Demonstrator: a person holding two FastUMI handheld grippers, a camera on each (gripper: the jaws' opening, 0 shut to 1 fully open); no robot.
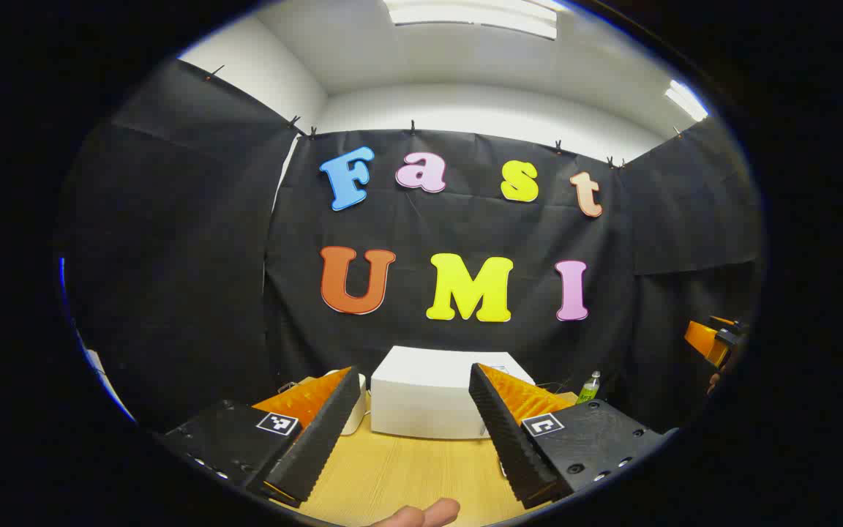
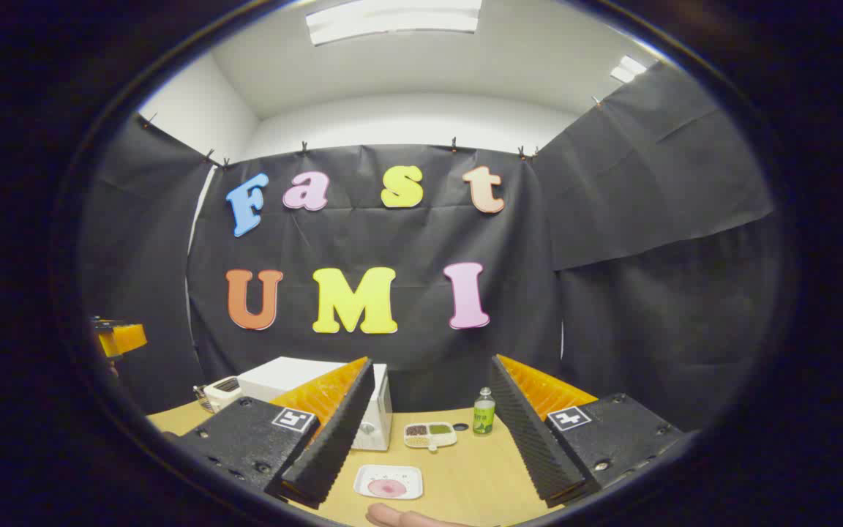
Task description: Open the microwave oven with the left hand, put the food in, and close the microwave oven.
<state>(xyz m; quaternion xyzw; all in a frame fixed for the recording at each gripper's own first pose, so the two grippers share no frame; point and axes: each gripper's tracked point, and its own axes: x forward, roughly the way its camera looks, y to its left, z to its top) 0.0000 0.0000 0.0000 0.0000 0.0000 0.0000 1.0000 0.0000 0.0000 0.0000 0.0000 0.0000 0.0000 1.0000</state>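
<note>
The white microwave oven (image 1: 421,395) stands with its door shut at the back of the wooden table (image 1: 407,468), straight ahead of my left gripper (image 1: 416,424), which is open and well short of it. In the right gripper view the microwave oven (image 2: 381,417) sits left of centre, partly behind a finger. A white plate with pink food (image 2: 388,483) lies on the table just ahead of my right gripper (image 2: 421,439), which is open and holds nothing. The other gripper (image 1: 714,340) shows at the far right edge of the left gripper view.
A small white tray with brown and green fillings (image 2: 430,435) and a green-labelled bottle (image 2: 484,417) stand right of the microwave. A white appliance (image 2: 222,394) sits left of it. A fingertip (image 1: 421,514) shows at the bottom edge. Black cloth walls close the booth.
</note>
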